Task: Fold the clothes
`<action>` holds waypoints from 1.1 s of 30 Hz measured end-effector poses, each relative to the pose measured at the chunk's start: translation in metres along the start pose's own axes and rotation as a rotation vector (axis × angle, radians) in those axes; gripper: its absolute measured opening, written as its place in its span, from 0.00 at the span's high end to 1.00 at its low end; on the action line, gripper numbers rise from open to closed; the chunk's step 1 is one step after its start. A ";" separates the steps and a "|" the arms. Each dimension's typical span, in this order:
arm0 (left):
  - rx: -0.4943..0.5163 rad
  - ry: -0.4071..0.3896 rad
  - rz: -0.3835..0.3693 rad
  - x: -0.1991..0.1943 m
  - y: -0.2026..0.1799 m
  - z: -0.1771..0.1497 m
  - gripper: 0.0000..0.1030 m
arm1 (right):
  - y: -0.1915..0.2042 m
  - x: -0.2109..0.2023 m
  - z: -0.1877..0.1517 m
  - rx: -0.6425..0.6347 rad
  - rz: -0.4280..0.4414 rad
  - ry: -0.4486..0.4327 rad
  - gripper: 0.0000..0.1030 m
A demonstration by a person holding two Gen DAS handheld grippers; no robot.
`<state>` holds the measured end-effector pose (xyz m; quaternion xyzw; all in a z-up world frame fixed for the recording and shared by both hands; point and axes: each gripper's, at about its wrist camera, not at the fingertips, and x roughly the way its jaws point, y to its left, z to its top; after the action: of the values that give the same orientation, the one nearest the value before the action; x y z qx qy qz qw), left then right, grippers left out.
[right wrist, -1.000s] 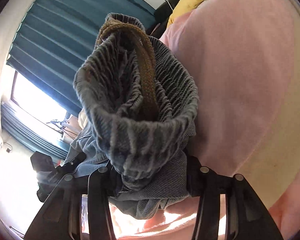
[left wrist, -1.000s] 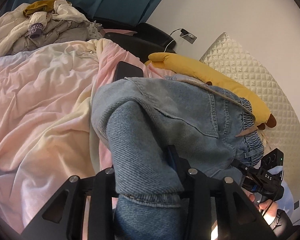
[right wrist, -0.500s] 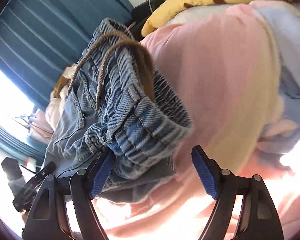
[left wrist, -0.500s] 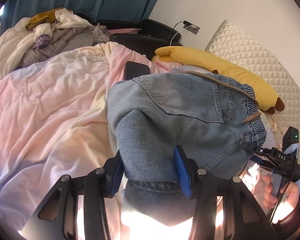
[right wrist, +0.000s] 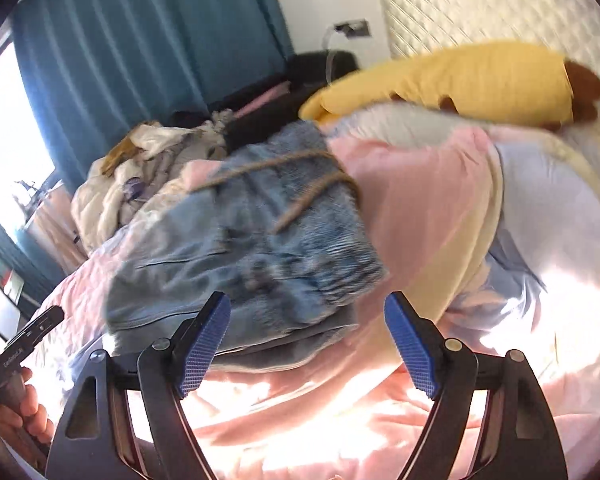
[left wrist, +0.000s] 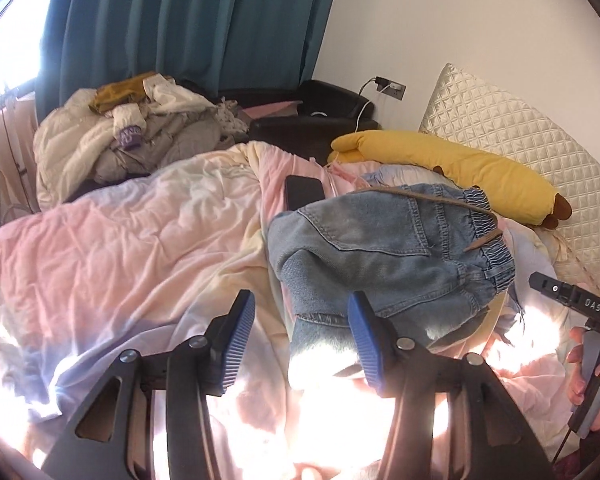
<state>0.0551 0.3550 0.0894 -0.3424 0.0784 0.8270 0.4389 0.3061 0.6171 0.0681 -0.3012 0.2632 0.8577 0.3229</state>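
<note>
Folded denim shorts (left wrist: 384, 256), elastic waistband, brown drawstring on top, lying on pink bed quilt (left wrist: 120, 248) near yellow plush (left wrist: 452, 168). Left claw (left wrist: 300, 340) open, hem edge between pads. Right claw (right wrist: 308, 344) open, just short of waistband.

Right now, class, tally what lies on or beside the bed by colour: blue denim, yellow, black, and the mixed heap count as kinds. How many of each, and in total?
Blue denim: 1, the folded jeans
Yellow: 1, the banana plush
Black: 1, the phone
Mixed pale heap: 1, the clothes pile
Total: 4
</note>
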 end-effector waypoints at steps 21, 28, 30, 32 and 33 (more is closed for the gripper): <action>0.073 -0.104 0.107 -0.131 -0.042 -0.044 0.51 | 0.115 -0.109 -0.054 -0.177 -0.022 -0.175 0.18; 0.076 -0.099 0.128 -0.143 -0.044 -0.060 0.51 | 0.123 -0.126 -0.068 -0.152 -0.031 -0.195 0.18; 0.070 -0.101 0.143 -0.144 -0.046 -0.065 0.51 | 0.126 -0.129 -0.074 -0.152 -0.036 -0.200 0.18; 0.068 -0.114 0.150 -0.146 -0.044 -0.069 0.51 | 0.129 -0.131 -0.081 -0.153 -0.038 -0.204 0.18; 0.068 -0.111 0.146 -0.146 -0.043 -0.071 0.51 | 0.131 -0.131 -0.085 -0.154 -0.035 -0.214 0.18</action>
<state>0.1792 0.2522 0.1355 -0.2743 0.1068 0.8714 0.3924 0.3226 0.4252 0.1343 -0.2365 0.1551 0.8969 0.3401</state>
